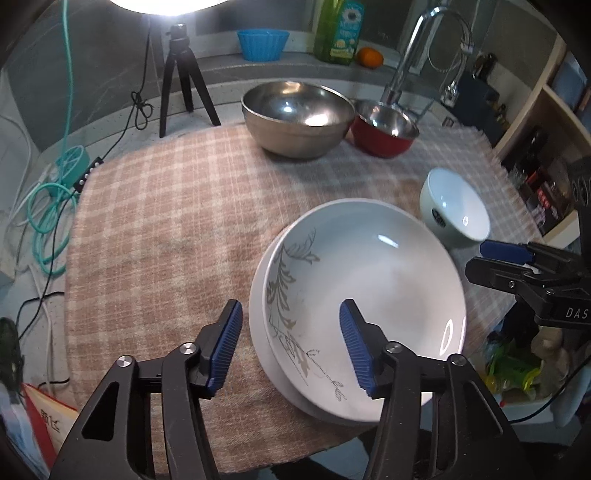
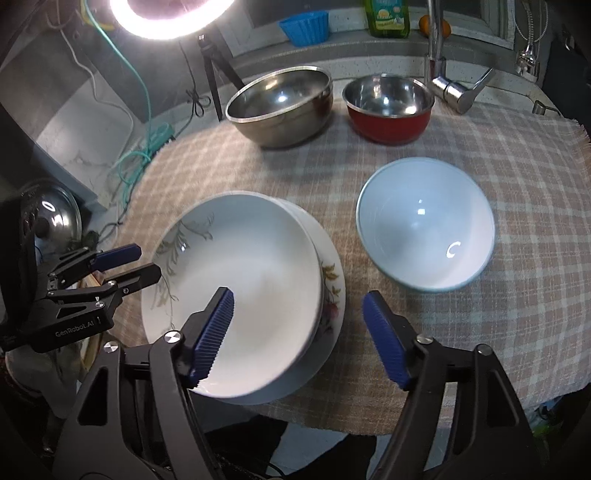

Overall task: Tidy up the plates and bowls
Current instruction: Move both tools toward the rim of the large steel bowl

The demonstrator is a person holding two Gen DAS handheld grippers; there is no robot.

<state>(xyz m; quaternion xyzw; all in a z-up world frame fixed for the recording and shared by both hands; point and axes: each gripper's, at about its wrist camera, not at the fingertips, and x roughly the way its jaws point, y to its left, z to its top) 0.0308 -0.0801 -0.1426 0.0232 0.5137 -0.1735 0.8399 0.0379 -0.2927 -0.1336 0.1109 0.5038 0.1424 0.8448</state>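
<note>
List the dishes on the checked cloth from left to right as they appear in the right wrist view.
Stacked white plates → large steel bowl → red bowl → pale blue bowl.

Home kitchen: faucet (image 2: 448, 86), dish soap bottle (image 1: 338, 31), steel mixing bowl (image 1: 297, 118) on counter.

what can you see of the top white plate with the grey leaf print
The top plate is a deep, glossy white dish, ceramic by its look, with a grey leafy sprig along one side. It is empty and sits off-centre, slightly tilted, on a floral-rimmed plate on the checked cloth. Nothing grips it; the open right gripper hovers over its rim.
</note>
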